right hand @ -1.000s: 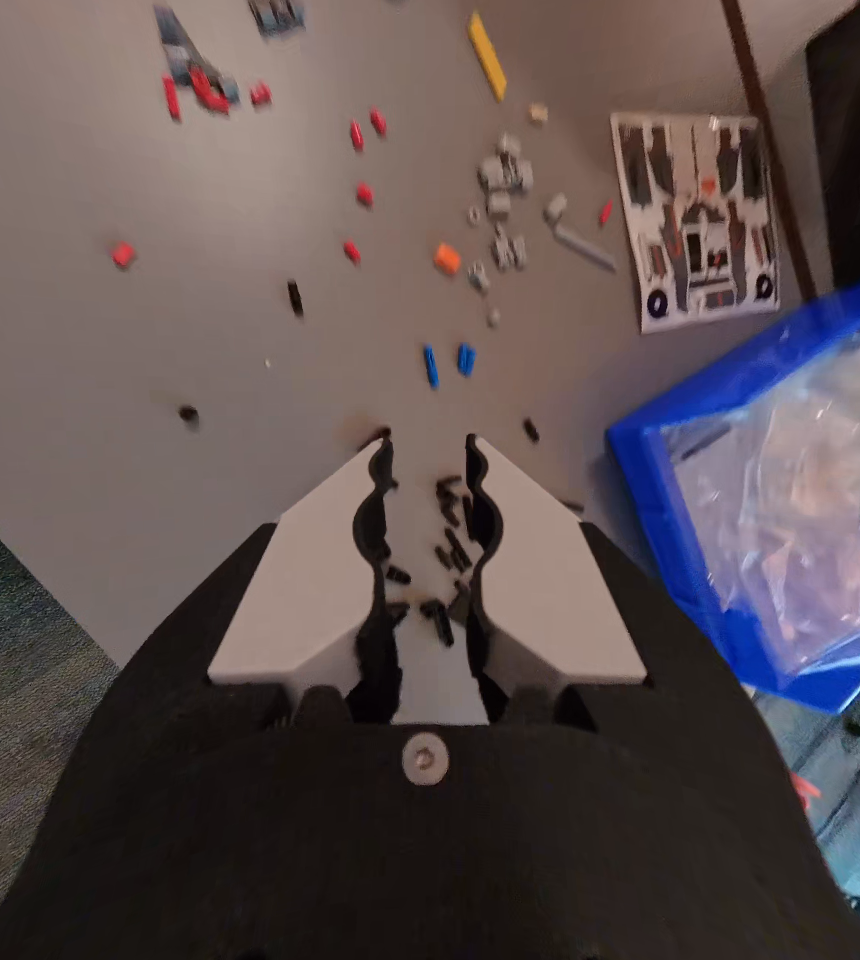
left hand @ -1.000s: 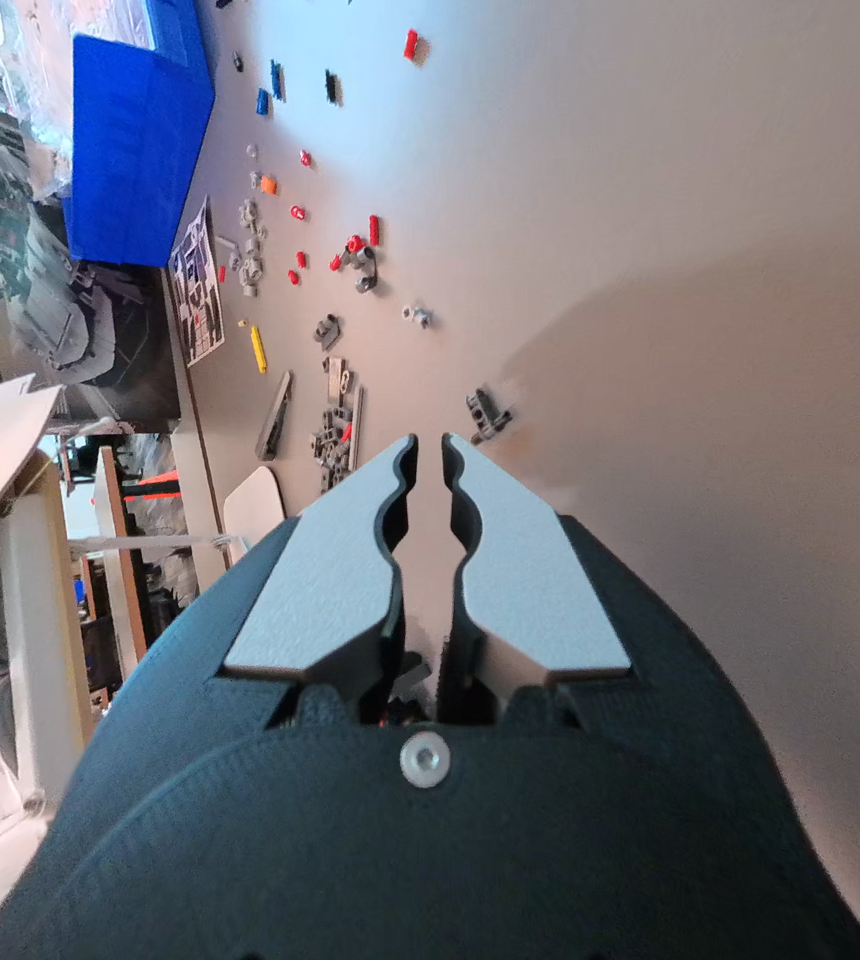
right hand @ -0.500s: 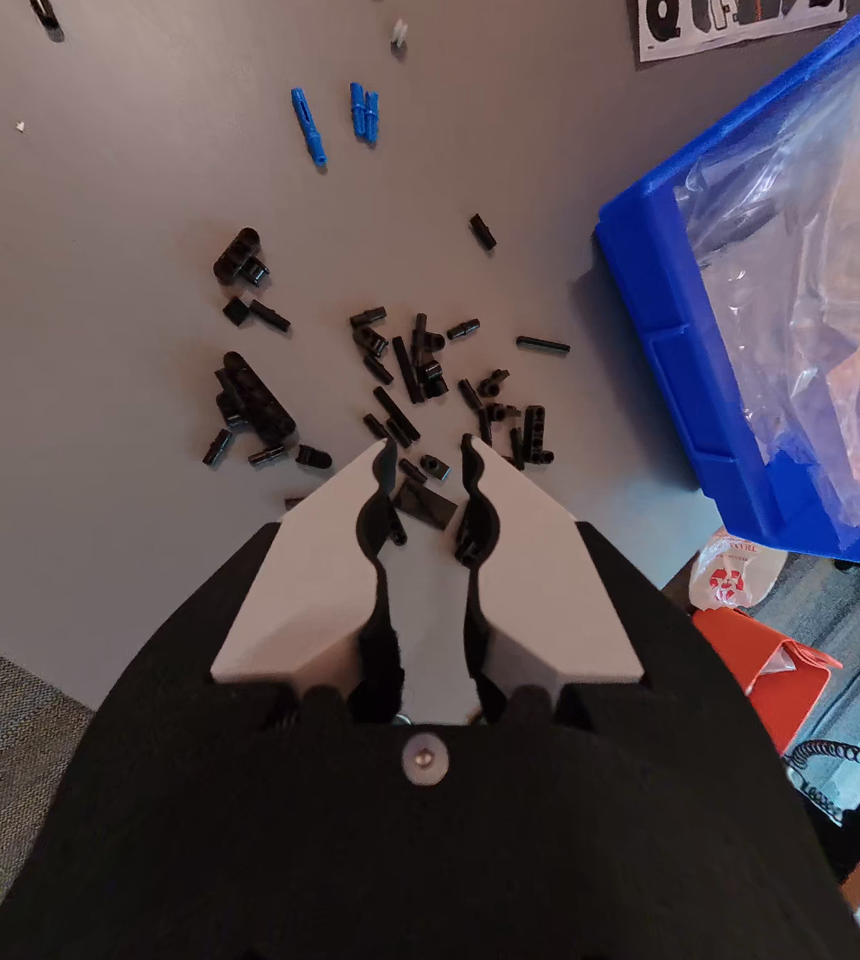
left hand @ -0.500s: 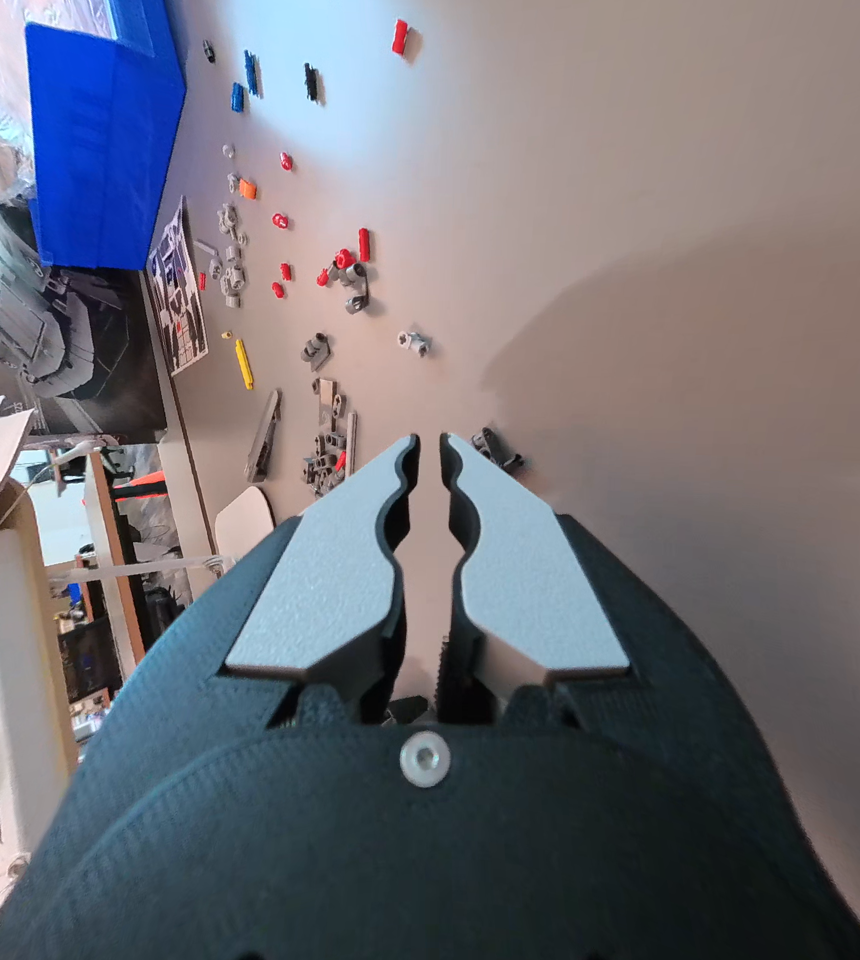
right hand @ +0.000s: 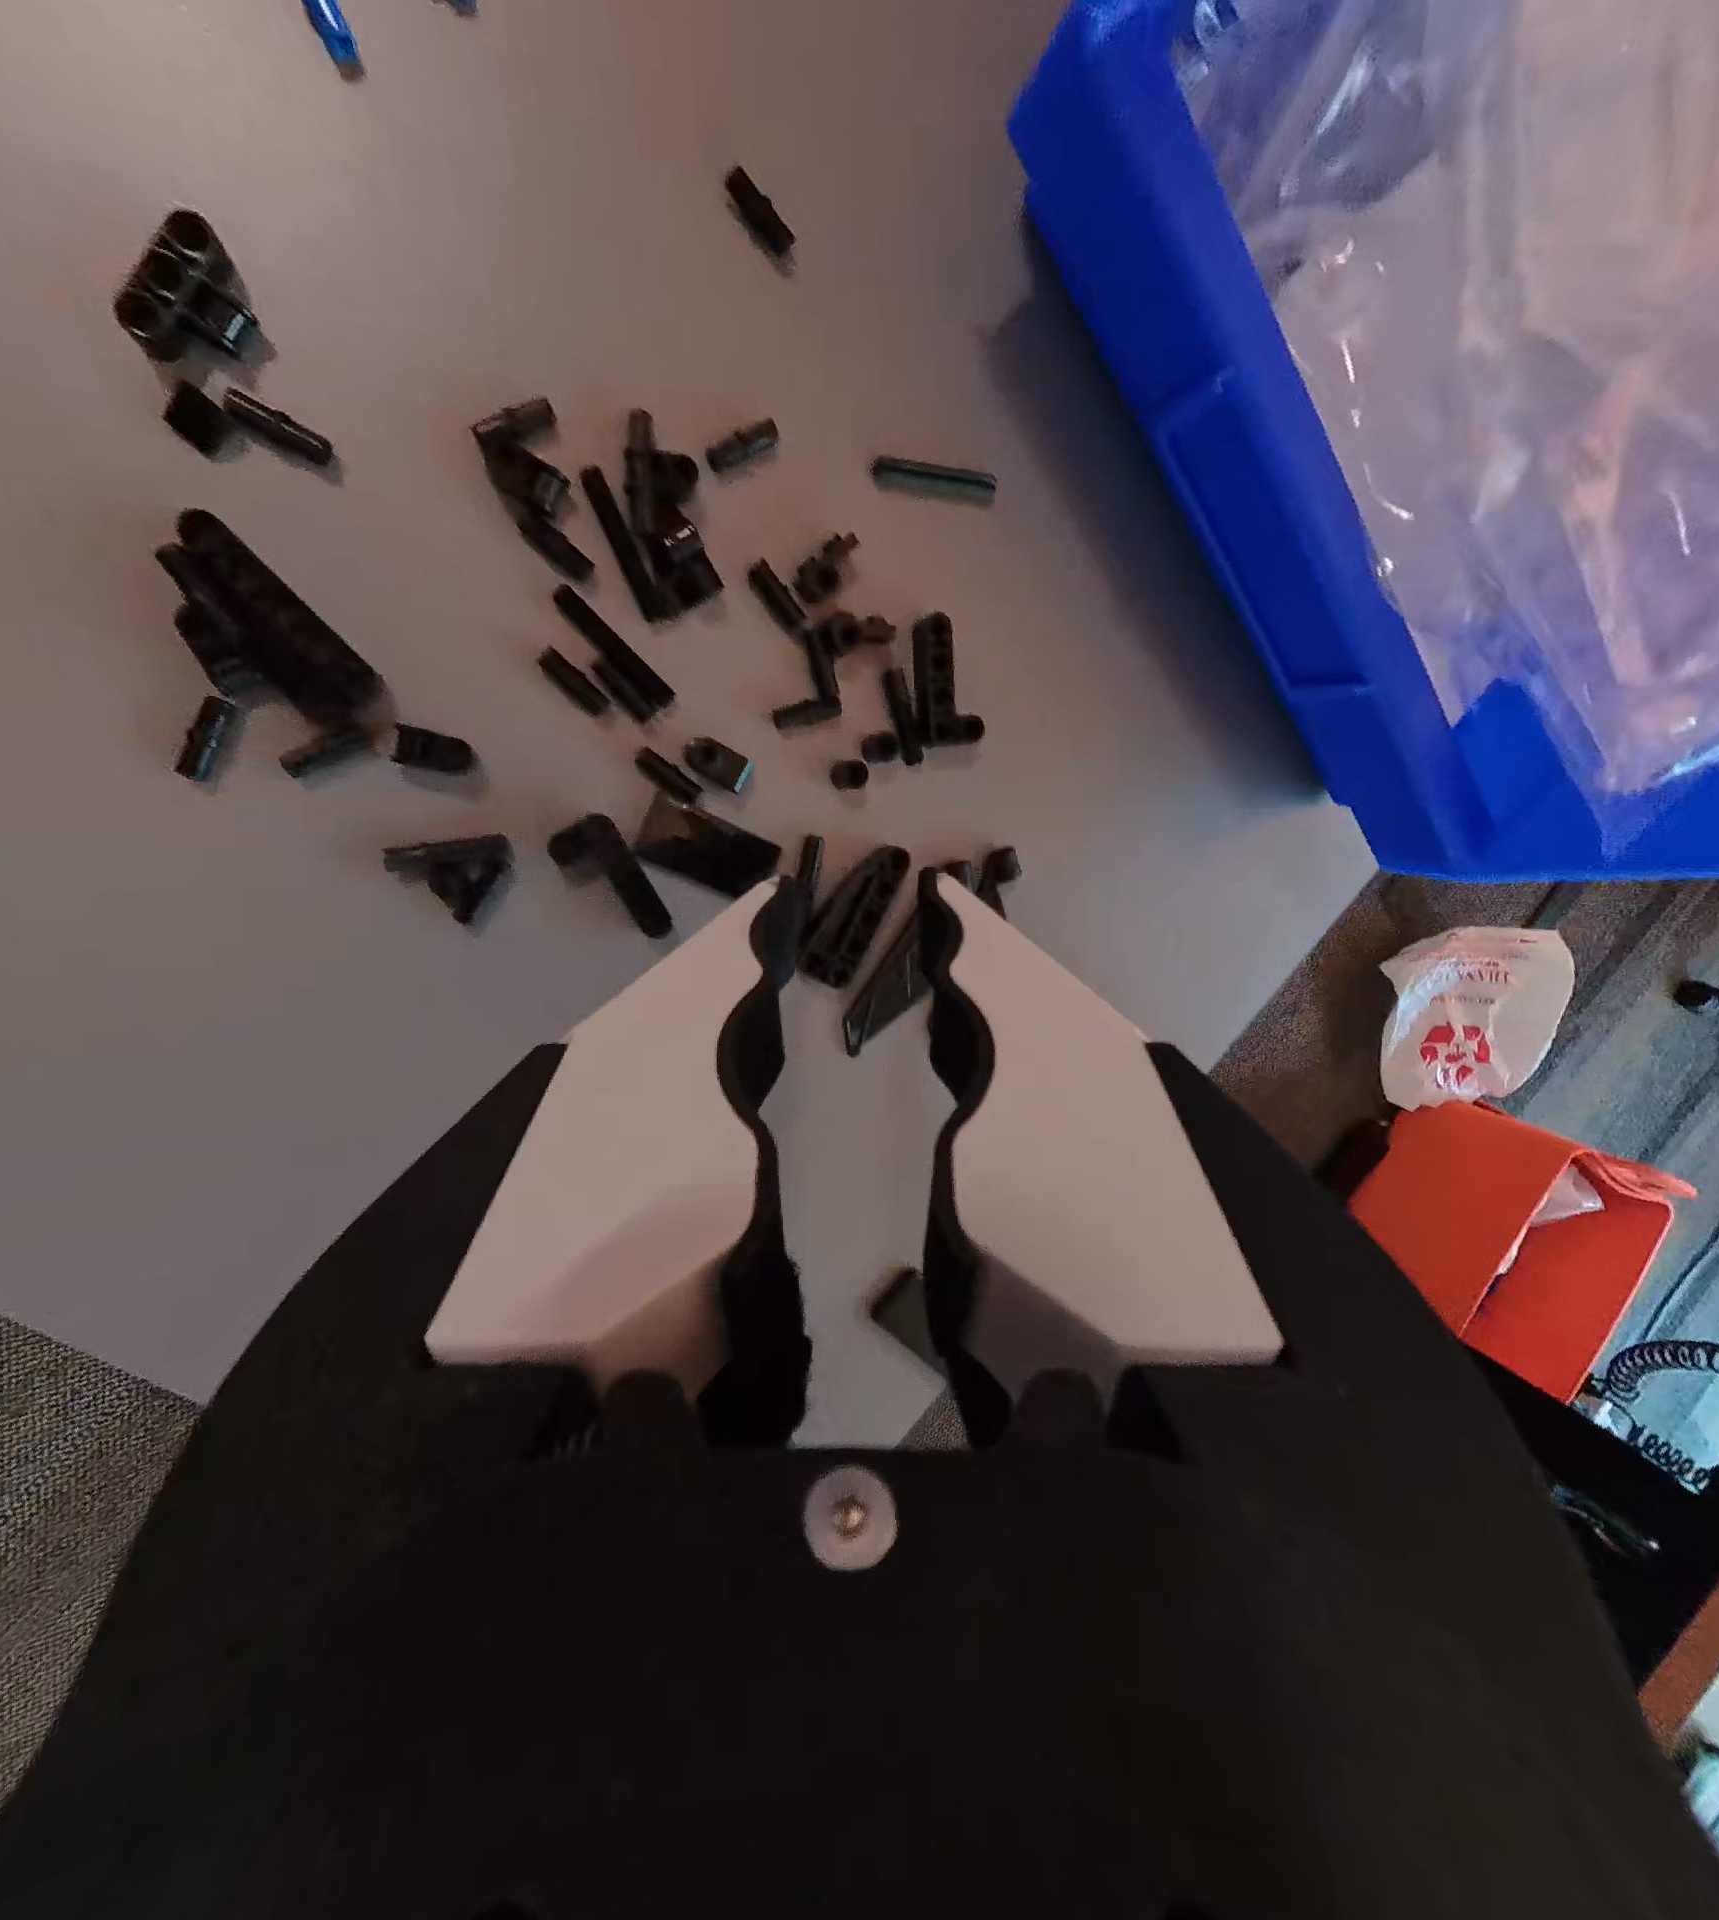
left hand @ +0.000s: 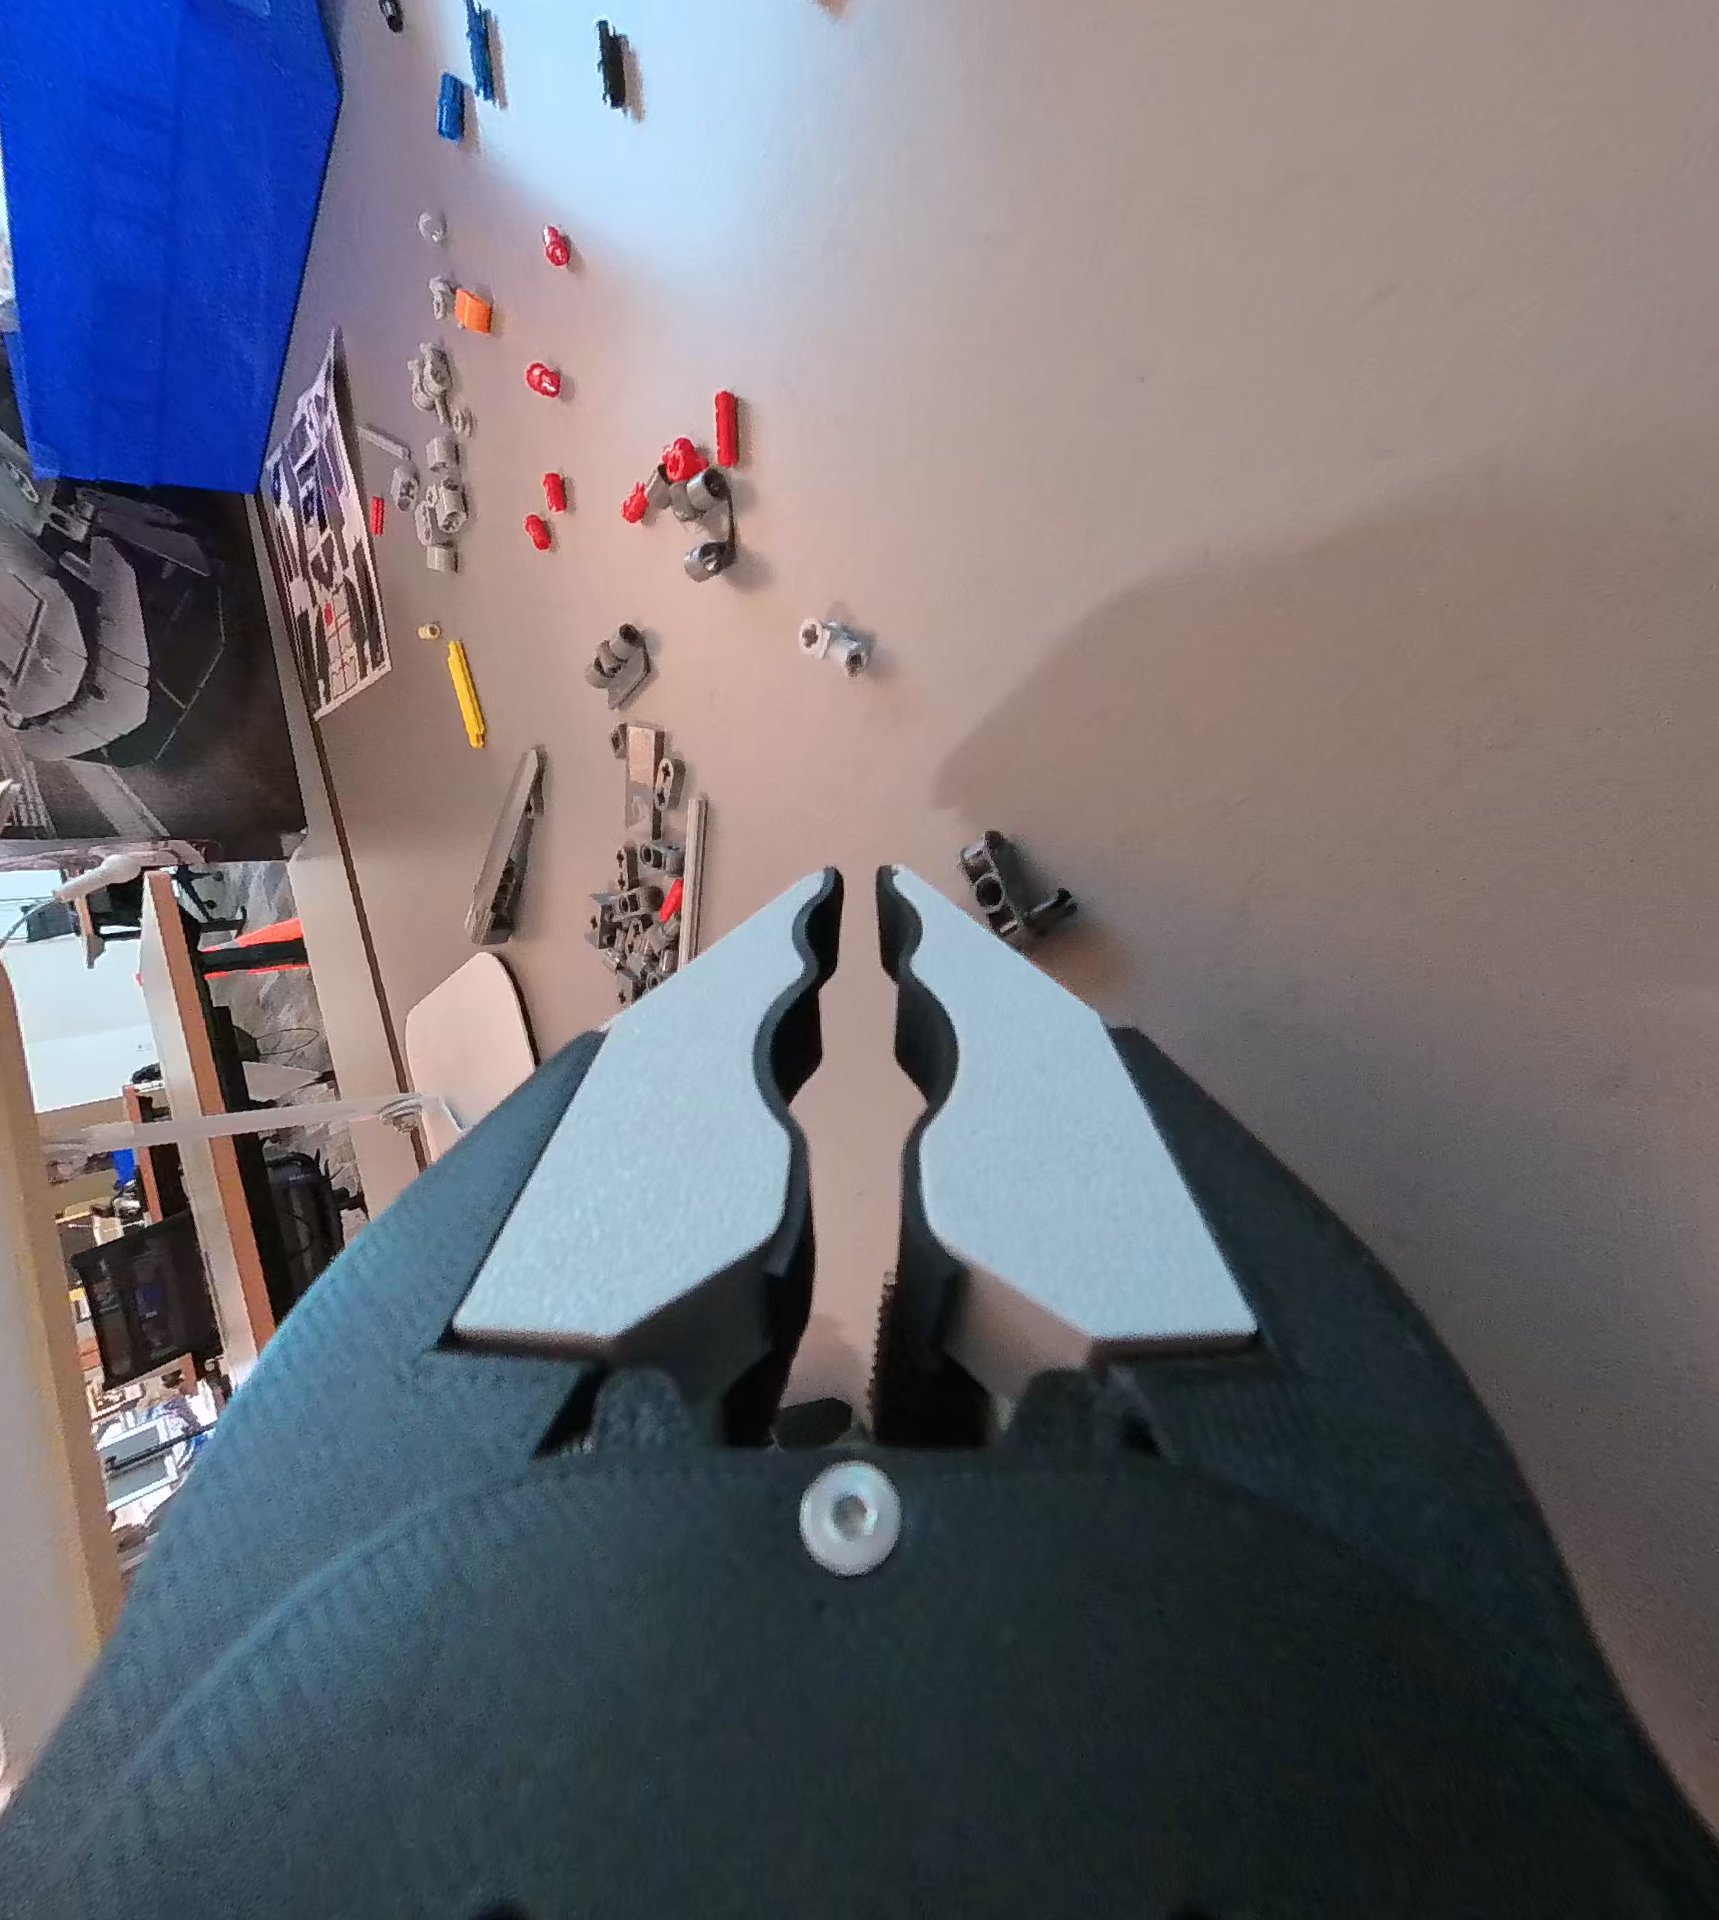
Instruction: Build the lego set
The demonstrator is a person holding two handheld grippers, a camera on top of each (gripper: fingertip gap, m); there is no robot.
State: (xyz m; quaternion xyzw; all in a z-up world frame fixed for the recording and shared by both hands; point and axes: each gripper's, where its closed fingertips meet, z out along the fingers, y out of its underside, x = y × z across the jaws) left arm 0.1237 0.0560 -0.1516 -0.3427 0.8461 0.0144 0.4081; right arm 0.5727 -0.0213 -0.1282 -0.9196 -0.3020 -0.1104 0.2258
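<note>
The right gripper (right hand: 853, 894) is seen low over a grey table top (right hand: 107, 935), its white fingers spread a little, and a black perforated plastic beam (right hand: 850, 914) lies on the table between the tips. Whether the pads press on that beam cannot be told; a gap seems to be left on either side. A black wedge-shaped panel (right hand: 886, 1003) lies just beside the beam, under the right finger. Scattered black plastic pins and beams (right hand: 626, 582) are spread across the table ahead, and a blue plastic bin (right hand: 1250, 499) lined with a clear crinkled bag stands to the right. On the floor beyond the table edge a white plastic bag with red print (right hand: 1468, 1013) rests on an orange box (right hand: 1499, 1247); its writing is not given.

The left gripper (left hand: 859, 883) is held above the table with its grey fingers nearly together, a narrow slit left between the tips and nothing gripped. A dark grey connector piece (left hand: 1006, 883) lies nearest, just right of the tips; a heap of grey pieces (left hand: 642, 914) lies to the left. A printed sticker sheet (left hand: 330, 540) is seen farther off.
</note>
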